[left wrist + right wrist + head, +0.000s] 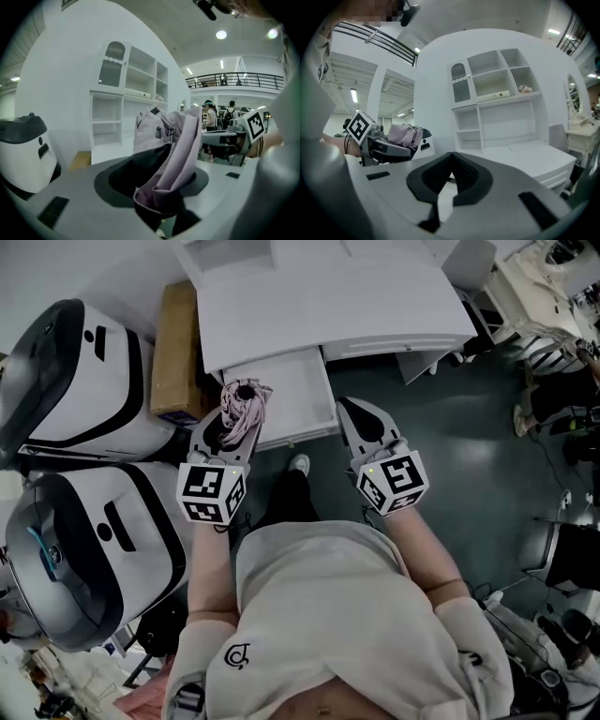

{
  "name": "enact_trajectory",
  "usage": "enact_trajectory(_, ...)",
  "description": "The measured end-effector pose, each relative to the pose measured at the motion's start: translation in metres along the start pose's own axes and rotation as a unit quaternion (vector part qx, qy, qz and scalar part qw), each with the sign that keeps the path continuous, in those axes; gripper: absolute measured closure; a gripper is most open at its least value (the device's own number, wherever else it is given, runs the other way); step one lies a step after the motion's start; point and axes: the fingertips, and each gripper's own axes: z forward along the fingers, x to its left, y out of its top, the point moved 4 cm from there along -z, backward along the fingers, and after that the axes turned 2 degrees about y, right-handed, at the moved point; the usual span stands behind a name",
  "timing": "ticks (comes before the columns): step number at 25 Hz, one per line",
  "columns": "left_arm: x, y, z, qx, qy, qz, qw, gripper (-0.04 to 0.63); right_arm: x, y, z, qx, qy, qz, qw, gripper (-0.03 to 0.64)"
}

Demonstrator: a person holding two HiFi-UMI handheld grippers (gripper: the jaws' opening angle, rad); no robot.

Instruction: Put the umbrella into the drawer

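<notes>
A folded lilac umbrella [244, 407] stands up between the jaws of my left gripper [231, 432], which is shut on it. In the left gripper view the umbrella [171, 150] fills the gap between the dark pads. It hangs over the front left corner of the open white drawer [298, 390], which is pulled out from a white desk [328, 306]. My right gripper [354, 414] is level with the drawer's right front corner, its jaws shut with nothing in them [451, 161]. In the right gripper view the umbrella [405, 135] shows at the left.
Two large white and black machines [84, 381] [84, 559] stand close at the left. A cardboard box [174, 343] leans beside the desk. A white shelf unit [497, 93] rises over the desk. The person's shoe [299, 465] is below the drawer front.
</notes>
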Motion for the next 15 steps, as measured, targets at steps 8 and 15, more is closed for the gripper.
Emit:
enact_trajectory(8,0.036,-0.019,0.125,0.092,-0.079,0.013,0.9925,0.368,-0.062,-0.013,0.085,0.026,-0.027,0.019,0.999,0.611)
enact_trajectory(15,0.039,-0.086,0.204,0.186,-0.138,0.021,0.9725,0.368,-0.097,-0.041,0.126,0.032,-0.028,0.007,0.999,0.611)
